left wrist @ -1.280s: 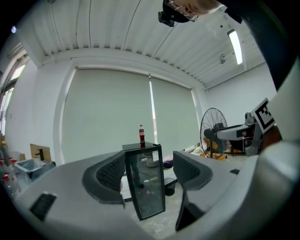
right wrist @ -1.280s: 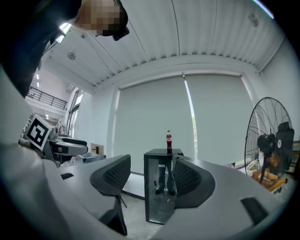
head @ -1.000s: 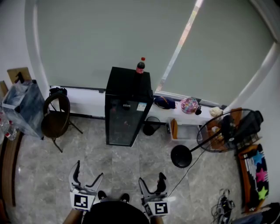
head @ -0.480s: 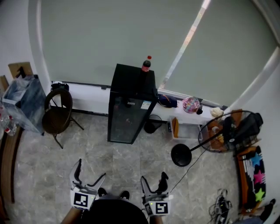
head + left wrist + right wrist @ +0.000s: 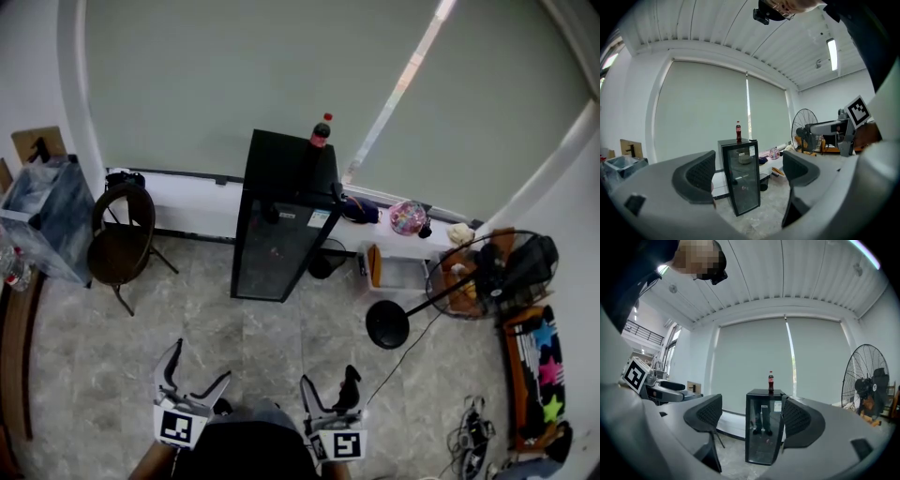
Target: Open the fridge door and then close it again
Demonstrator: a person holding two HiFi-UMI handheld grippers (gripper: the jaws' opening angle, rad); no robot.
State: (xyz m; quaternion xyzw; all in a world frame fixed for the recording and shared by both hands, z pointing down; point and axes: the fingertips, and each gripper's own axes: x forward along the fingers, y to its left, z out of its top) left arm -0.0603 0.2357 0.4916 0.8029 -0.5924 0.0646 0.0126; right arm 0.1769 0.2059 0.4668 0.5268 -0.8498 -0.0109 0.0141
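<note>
Operator: Fridge location in head view?
Technician: At the far wall below the blind, door closed, bottle upright on top. Left gripper and right gripper are held low, well apart from it.
Operator: Left gripper view?
Technician: Jaws wide apart, having just closed in slightly; nothing between them. Fridge stands beyond.
Operator: Right gripper view?
Technician: Jaws spread, nothing gripped. Fridge stands ahead, door shut.
</note>
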